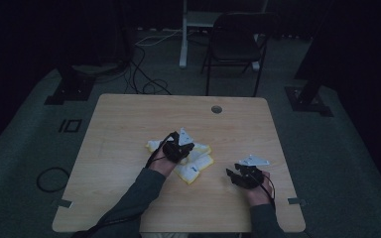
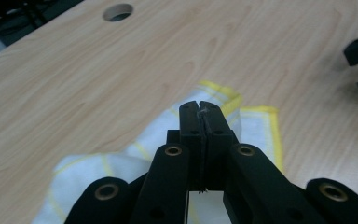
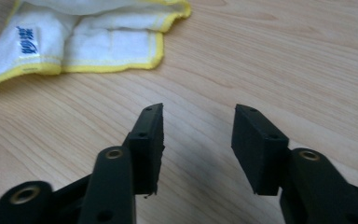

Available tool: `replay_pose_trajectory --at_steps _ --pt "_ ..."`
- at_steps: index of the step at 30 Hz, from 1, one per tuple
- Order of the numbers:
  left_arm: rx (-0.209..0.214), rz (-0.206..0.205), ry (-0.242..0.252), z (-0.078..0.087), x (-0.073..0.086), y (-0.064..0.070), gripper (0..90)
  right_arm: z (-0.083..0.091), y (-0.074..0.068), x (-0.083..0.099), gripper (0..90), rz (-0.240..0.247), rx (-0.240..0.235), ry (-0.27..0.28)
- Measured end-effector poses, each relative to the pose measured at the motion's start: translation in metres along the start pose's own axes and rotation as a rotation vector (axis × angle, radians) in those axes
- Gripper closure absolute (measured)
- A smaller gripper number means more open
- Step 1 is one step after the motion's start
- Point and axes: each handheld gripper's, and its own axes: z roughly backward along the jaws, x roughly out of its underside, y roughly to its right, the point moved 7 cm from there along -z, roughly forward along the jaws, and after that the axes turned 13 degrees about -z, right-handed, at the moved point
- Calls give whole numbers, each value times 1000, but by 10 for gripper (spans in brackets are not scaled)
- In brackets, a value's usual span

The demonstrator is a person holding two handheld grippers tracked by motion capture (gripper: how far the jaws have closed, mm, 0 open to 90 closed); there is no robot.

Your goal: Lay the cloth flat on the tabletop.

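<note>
My left hand-held gripper (image 1: 178, 147) sits over the white cloth with yellow edging (image 1: 197, 165), which lies bunched near the middle of the wooden counter (image 1: 129, 124). In the left gripper view its jaws are pressed flat together, and the cloth (image 2: 121, 163) spreads beneath and beyond them, toward 12 o'clock from the tips; I cannot tell whether any fabric is pinched between them. A round cable hole (image 2: 118, 12) shows at about 11 o'clock, far up the counter. My right hand-held gripper (image 1: 234, 176) rests low over bare wood, well apart from the cloth, which lies at roughly 10 o'clock from it in the high view. In the right gripper view its jaws stand wide apart with nothing between them but wood grain, and the folded cloth (image 3: 88, 42) lies at about 11 o'clock from the tips, a small blue-lettered label (image 3: 27, 40) on its near layer. A dark folding chair (image 1: 235, 44) stands beyond the counter's far edge, at 12 o'clock.
</note>
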Motion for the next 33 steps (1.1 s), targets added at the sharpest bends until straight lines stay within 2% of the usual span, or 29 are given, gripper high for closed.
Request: replay_pose_trajectory --at_steps 7,11,13,21,26,30,33 --pt "-25 41 4 5 7 -14 898 -8 -11 -6 605 40 -14 -2" --pt "-31 51 2 6 10 -18 898 -13 -16 -9 617 59 -16 -7" --pt "-37 57 0 8 13 -22 898 -21 -21 -15 616 72 -14 -8" --pt "-51 77 2 10 17 -30 898 -39 -29 -24 663 56 -13 1" --pt "-58 89 3 12 19 -35 897 -51 -36 -29 655 51 -16 -2" --pt "-63 92 1 13 20 -38 897 -59 -36 -28 656 35 -4 -7" --pt "-68 98 2 14 22 -42 897 -62 -37 -29 648 26 -13 -6"
